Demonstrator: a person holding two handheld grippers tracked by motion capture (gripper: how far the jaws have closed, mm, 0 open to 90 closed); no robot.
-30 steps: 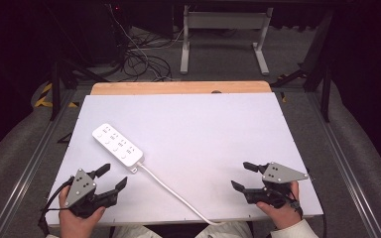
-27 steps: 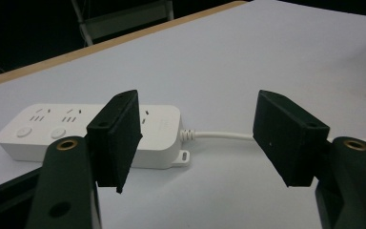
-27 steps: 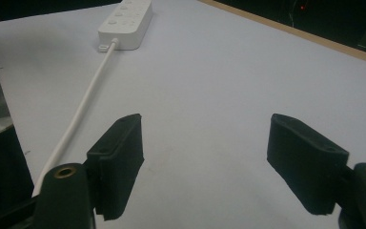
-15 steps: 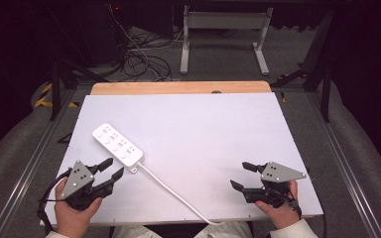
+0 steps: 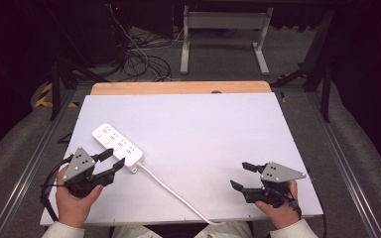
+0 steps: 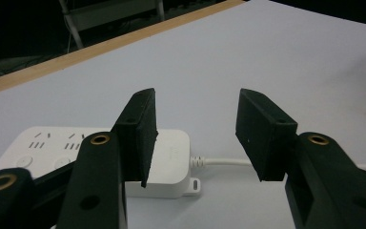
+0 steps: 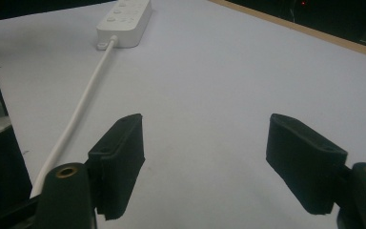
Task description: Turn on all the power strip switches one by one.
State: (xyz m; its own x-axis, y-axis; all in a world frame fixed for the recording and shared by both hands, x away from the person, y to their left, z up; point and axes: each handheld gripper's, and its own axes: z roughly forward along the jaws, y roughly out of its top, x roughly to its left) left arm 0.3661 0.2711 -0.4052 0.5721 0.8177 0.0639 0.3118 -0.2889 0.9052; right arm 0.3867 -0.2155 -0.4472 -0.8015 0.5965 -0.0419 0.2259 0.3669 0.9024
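- The power strip (image 5: 117, 148) lay flat on the white table (image 5: 218, 129), well towards its left side, with its white cable (image 5: 173, 193) trailing from the near end off the table's front edge.
- My left gripper (image 5: 110, 159) sat just beside the strip's cable end. Its jaws had just been closing, then eased back a little, and stood half open with nothing between them.
- My right gripper (image 5: 242, 176) rested well apart from the strip, jaws wide and empty.
- I judged the strip light, rigid and smooth-shelled, so likely slippery. The cable looked limp and would drag behind.
- I reckoned the best hold was across the strip's narrow width near the cable end (image 6: 174, 157), pads on its long sides.
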